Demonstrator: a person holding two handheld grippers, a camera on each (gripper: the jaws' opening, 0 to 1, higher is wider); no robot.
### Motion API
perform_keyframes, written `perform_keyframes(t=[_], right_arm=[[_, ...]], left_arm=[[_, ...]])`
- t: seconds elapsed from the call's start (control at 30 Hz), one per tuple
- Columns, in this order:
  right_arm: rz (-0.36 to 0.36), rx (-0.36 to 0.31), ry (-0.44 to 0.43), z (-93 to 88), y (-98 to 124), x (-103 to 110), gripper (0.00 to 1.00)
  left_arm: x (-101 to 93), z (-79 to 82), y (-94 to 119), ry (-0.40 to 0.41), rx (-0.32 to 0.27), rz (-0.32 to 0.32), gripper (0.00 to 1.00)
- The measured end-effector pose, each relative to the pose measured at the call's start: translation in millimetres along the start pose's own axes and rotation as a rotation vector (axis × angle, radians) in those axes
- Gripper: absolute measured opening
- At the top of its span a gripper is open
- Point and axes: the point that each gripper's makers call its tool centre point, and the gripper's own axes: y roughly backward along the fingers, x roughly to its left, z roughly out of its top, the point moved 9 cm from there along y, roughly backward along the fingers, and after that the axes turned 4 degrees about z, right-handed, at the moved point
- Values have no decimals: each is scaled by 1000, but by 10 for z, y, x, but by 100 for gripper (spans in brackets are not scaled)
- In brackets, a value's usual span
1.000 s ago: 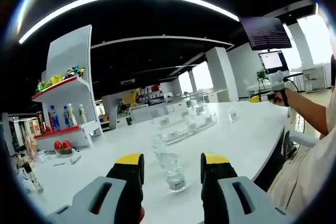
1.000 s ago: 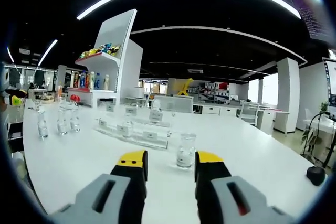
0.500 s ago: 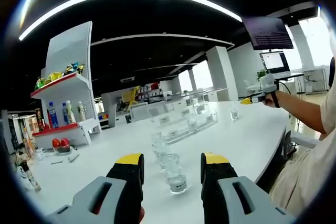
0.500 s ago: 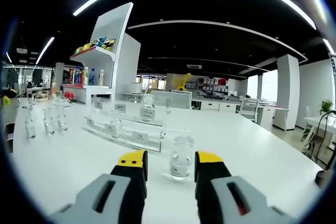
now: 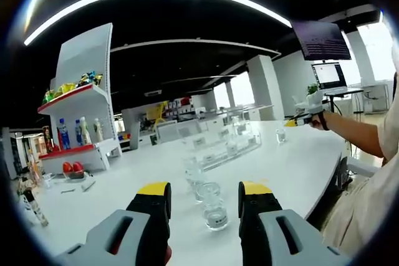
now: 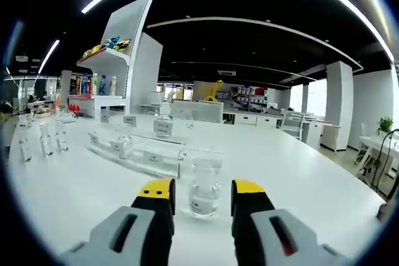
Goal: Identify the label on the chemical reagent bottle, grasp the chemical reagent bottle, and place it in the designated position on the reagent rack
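Note:
In the left gripper view my left gripper (image 5: 202, 196) is open, its yellow-tipped jaws low over the white table (image 5: 293, 166). A small clear reagent bottle (image 5: 215, 207) stands upright just ahead of the gap, untouched, and two more bottles (image 5: 194, 172) line up behind it. The clear acrylic reagent rack (image 5: 219, 147) lies further back. My right gripper (image 5: 303, 116) hovers far right beside another small bottle (image 5: 280, 135). In the right gripper view the right gripper (image 6: 202, 192) is open with a labelled clear bottle (image 6: 204, 187) standing in the mouth of its jaws. The rack (image 6: 146, 149) with label cards sits behind.
A white shelf unit (image 5: 81, 123) with drink bottles and red items stands at the back left. A person's arm (image 5: 352, 130) and body fill the right edge. Several spare bottles (image 6: 42, 142) stand left in the right gripper view. The table's rim (image 5: 324, 188) curves close on the right.
Both cameras have crept forward. The bottle ahead of the right gripper looms larger and now sits between the jaw tips. The left gripper has closed in slightly on its bottle.

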Motion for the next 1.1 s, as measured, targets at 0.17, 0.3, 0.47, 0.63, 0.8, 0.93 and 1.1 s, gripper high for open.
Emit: perform_keyframes(t=[0.17,0.3,0.47,0.63,0.8,0.93,1.1], right_arm=[[-5,10,-9,-22,-81,17,36],[-12,20,-7,-24,-138,36,36],[-32,25,-13,-50,-165,12,36],[-27,17,-24,-69,-157,43,36],[-27,14,-22,-70,-140,82,35],[-24,17,-26,-99,-229,20,35],[-27,18,-29,-117,-246,34,33]], left_arm=[[-7,76,38,17,-36,-22,44],[7,69,15,13,-32,-20,44],[-11,48,-21,9,-27,-31,44],[3,11,-33,10,-11,-28,44],[33,-3,-37,17,-9,-16,44],[55,-43,-58,3,19,13,44],[45,-42,-69,8,18,10,44]])
